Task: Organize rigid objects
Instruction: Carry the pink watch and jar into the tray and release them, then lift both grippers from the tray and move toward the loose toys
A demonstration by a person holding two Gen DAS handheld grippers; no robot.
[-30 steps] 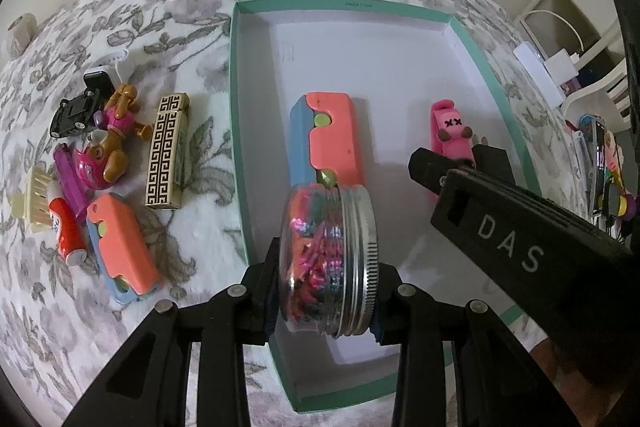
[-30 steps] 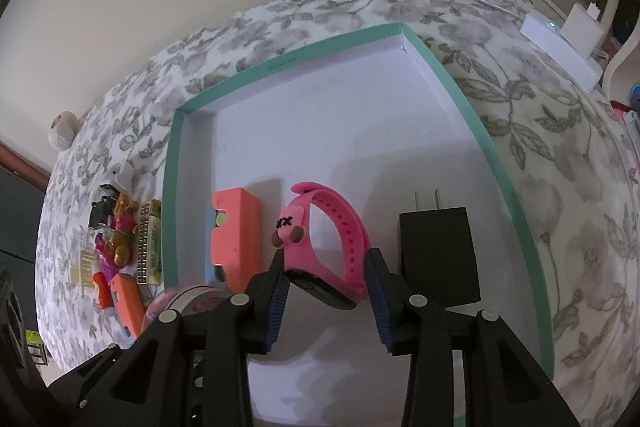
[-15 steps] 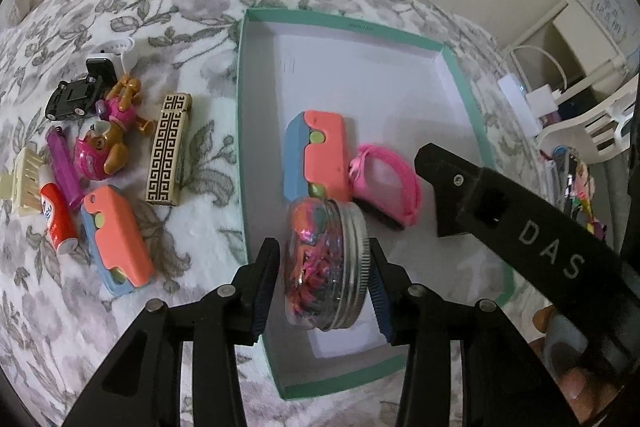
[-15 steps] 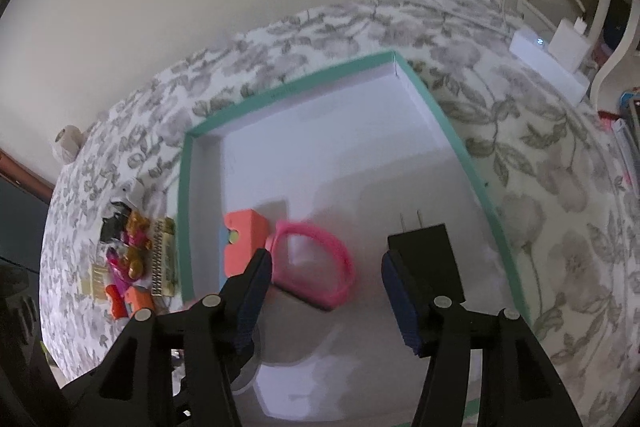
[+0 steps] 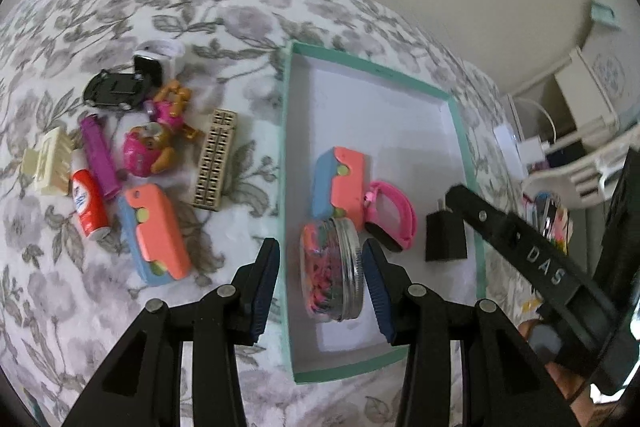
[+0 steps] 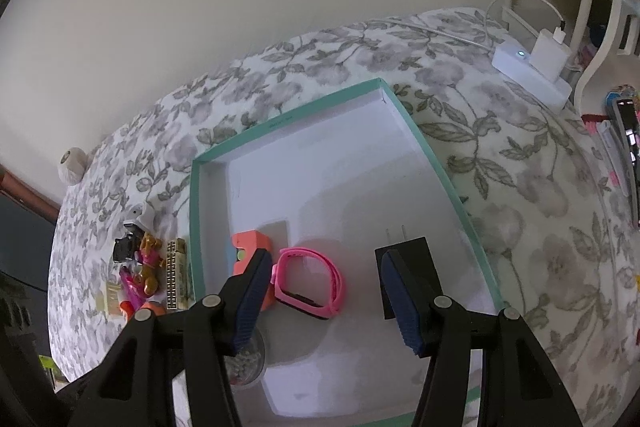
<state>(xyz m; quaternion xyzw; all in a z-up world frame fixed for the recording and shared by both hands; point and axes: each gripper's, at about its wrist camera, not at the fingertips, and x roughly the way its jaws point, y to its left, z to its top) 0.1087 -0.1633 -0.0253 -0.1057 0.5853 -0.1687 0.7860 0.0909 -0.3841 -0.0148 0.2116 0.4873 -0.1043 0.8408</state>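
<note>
A teal-rimmed white box [image 5: 286, 155] [image 6: 420, 137] lies on the floral cloth. In it are a coral-and-blue case [image 5: 340, 187] [image 6: 250, 251], a pink watch [image 5: 394, 215] [image 6: 314, 283], a black plug adapter [image 5: 445, 237] [image 6: 404, 251] and a glass jar of coloured bands [image 5: 332, 273] [image 6: 246, 359]. My left gripper [image 5: 320, 283] is open, its jaws on either side of the jar, apart from it. My right gripper [image 6: 328, 303] is open above the watch, empty.
Left of the box lie a second coral case [image 5: 158, 231], a patterned gold bar [image 5: 215, 157], a bear toy [image 5: 150, 147], a purple tube [image 5: 100, 157], a red-and-white tube [image 5: 89, 201], a cream clip [image 5: 46, 163] and a black toy car [image 5: 116, 91]. A white charger [image 6: 532, 73] sits far right.
The left gripper opened and let go of the jar, which now rests in the box. The right gripper released the pink watch in the box and pulled back, open.
</note>
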